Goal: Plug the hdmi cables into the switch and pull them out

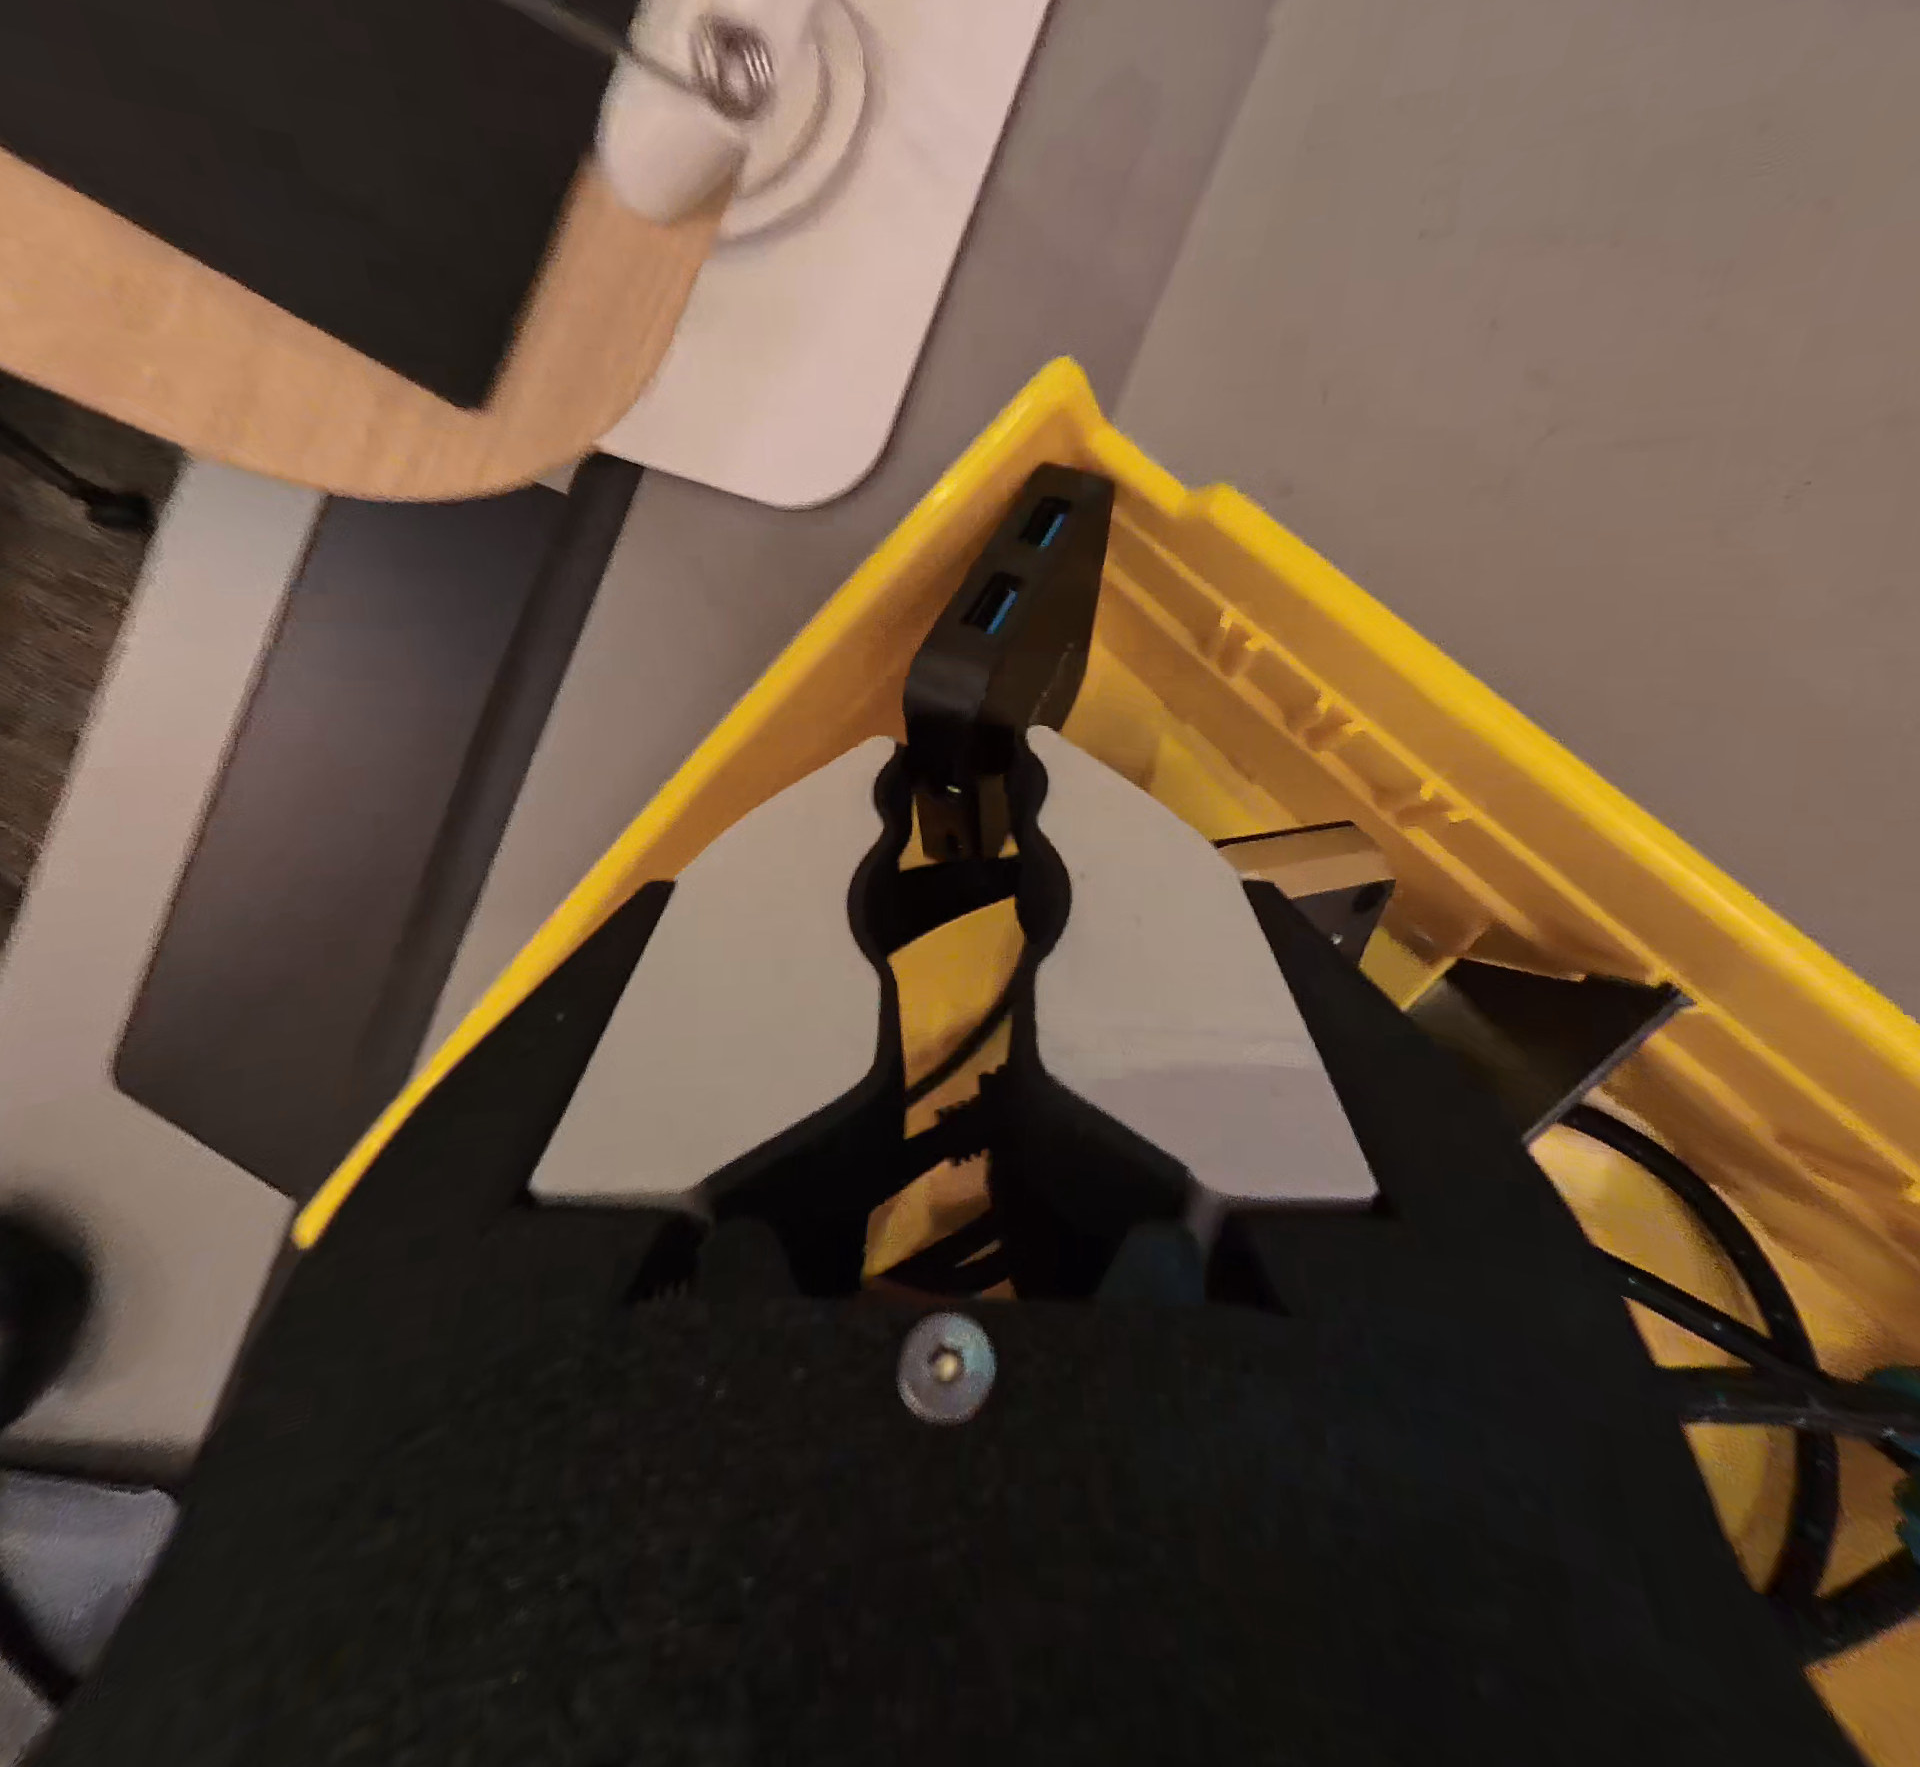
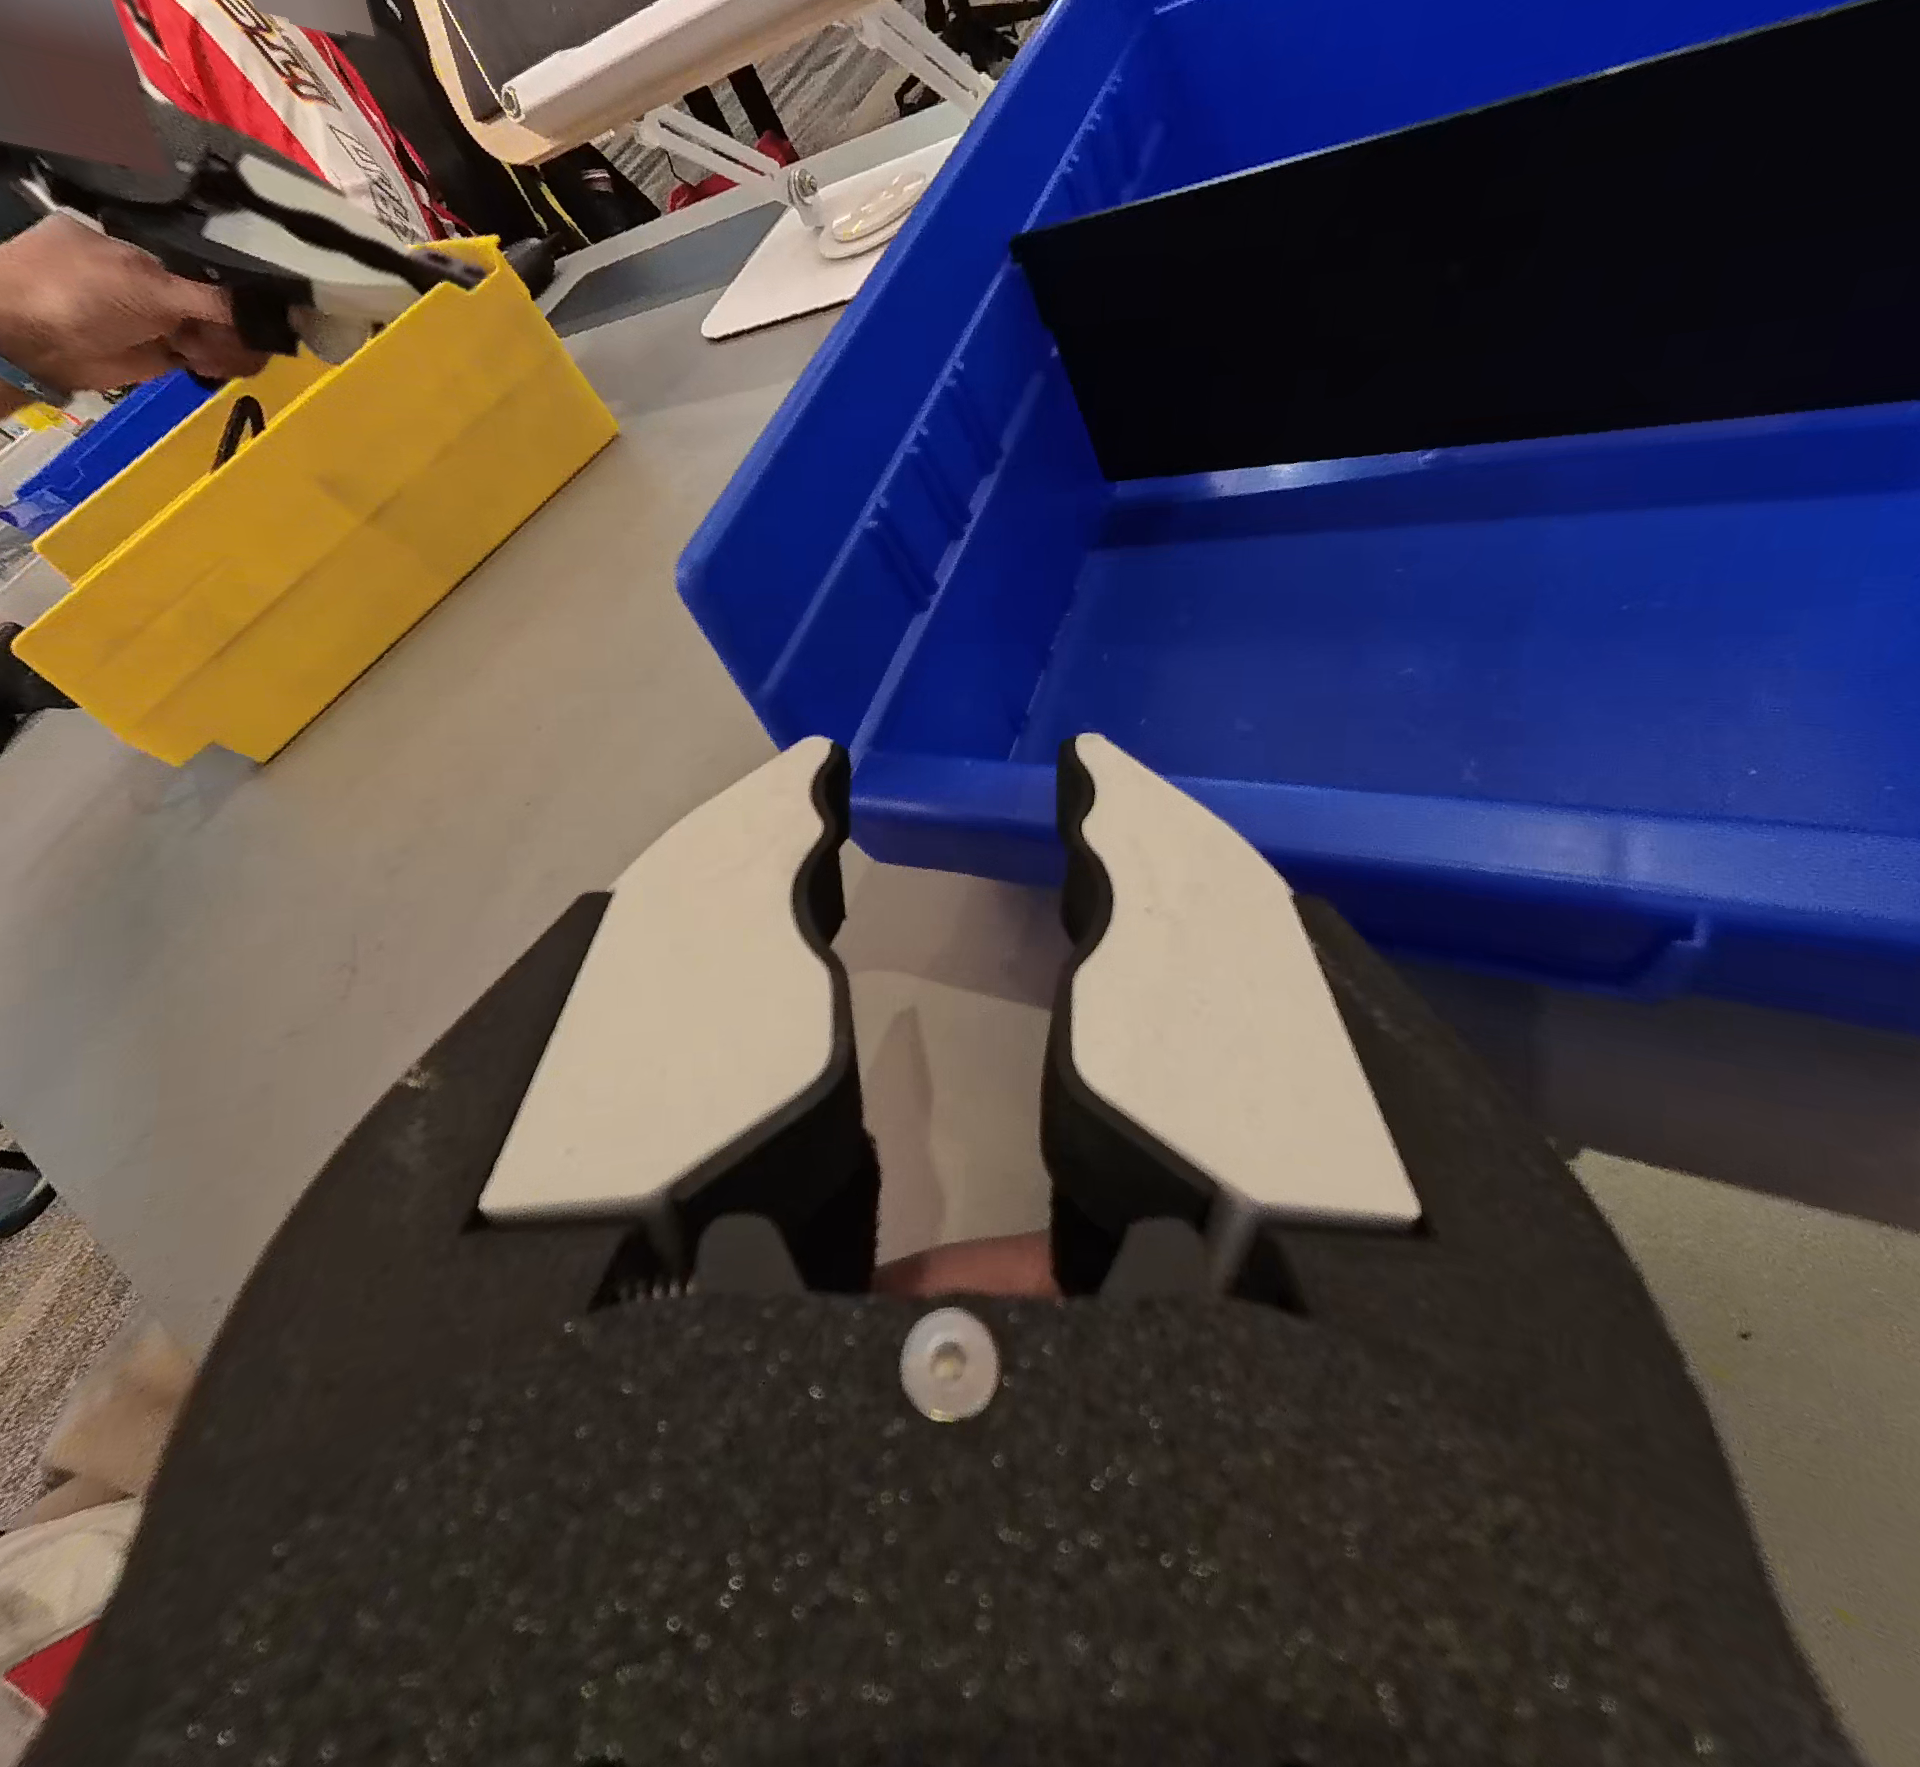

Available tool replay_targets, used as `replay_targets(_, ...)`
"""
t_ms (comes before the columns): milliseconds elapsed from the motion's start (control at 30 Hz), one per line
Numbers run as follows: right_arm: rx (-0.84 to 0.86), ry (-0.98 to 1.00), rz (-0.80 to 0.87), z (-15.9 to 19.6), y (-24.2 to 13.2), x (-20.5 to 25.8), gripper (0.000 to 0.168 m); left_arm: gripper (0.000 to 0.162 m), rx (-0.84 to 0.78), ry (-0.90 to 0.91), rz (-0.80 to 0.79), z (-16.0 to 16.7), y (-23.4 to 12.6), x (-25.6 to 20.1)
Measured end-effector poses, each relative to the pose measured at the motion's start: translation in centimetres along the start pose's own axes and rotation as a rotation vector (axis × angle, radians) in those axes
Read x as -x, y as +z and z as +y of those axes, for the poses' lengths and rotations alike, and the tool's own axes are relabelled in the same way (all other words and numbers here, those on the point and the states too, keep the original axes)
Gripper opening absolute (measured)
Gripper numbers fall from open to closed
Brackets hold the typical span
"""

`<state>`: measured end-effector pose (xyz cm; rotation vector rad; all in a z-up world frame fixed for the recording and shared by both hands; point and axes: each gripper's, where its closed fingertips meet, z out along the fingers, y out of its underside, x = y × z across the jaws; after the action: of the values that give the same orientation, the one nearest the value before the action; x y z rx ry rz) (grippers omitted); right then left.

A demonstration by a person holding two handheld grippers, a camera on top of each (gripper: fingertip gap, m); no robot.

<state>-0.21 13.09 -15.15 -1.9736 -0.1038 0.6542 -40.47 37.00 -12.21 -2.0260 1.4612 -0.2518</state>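
Up close, the left gripper (image 1: 961, 782) is clamped on the near end of a small black switch (image 1: 1013, 611), its black finger edges pinched tight against the device's narrow end. The switch hangs above the far corner of a yellow bin (image 1: 1351, 699) — two blue-lined ports show along its side face. Black cables (image 1: 1756, 1302) coil on the bin floor to the right, beside a dark divider (image 1: 1558, 1042) slotted across the bin. Beyond the bin lie a grey table (image 1: 1558, 211) and a white base plate (image 1: 883, 263) carrying a white arm and a wood-edged dark panel.

From the right wrist view, the right gripper (image 2: 954, 787) hovers over the near edge of the table with its white-faced fingers (image 2: 717, 990) apart and nothing between them. Just past its tips sits a blue bin (image 2: 1351, 678) with a black divider (image 2: 1455, 283) standing across it. Far to the left, a person's hand (image 2: 94, 315) holds the left gripper over the yellow bin — the switch itself is too small to make out from there.
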Motion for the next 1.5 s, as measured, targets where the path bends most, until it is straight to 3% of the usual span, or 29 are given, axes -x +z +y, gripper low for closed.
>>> replay_targets(33,0.000,0.001,-0.001,0.0,0.0,0.0,0.037,0.017,-0.029,0.010,-0.011,-0.5,-0.7,0.2)
replay_targets(267,-0.008,0.009,0.001,-0.2,-0.2,-0.1,0.037,0.016,-0.076,0.120,-0.177,-2.7,-6.7,2.4)
replay_targets(500,-0.114,-0.064,0.008,-2.1,-1.1,0.6,0.036,0.015,-0.141,0.309,-0.623,-7.8,-16.8,4.0)
replay_targets(600,-0.150,-0.116,0.017,-2.7,-1.4,1.2,0.036,0.015,-0.250,0.322,-0.752,-10.6,-21.5,2.8)
replay_targets(733,-0.193,-0.187,0.016,-3.3,-1.7,2.4,0.035,0.015,-0.440,0.332,-0.671,-14.4,-23.5,-3.8)
replay_targets(900,-0.170,-0.241,0.005,-2.7,-1.1,3.6,0.035,0.015,-0.623,0.269,-0.375,-18.9,-17.7,-14.3)
replay_targets(1033,-0.163,-0.262,-0.002,-2.5,-0.9,3.9,0.035,0.015,-0.681,0.080,-0.235,-20.9,-10.6,-16.6)
replay_targets(1167,-0.173,-0.234,-0.020,-2.7,-1.4,3.8,0.035,0.015,-0.712,-0.100,-0.253,-20.7,-3.1,-13.7)
replay_targets(1300,-0.175,-0.200,-0.047,-2.8,-1.6,3.6,0.035,0.014,-0.632,-0.172,-0.364,-18.4,3.4,-9.6)
replay_targets(1367,-0.160,-0.199,-0.044,-2.5,-1.7,3.3,0.035,0.014,-0.593,-0.172,-0.419,-17.1,5.1,-8.2)
replay_targets(1500,-0.165,-0.181,-0.053,-2.4,-2.1,3.4,0.035,0.014,-0.565,-0.225,-0.521,-15.2,5.0,-5.8)
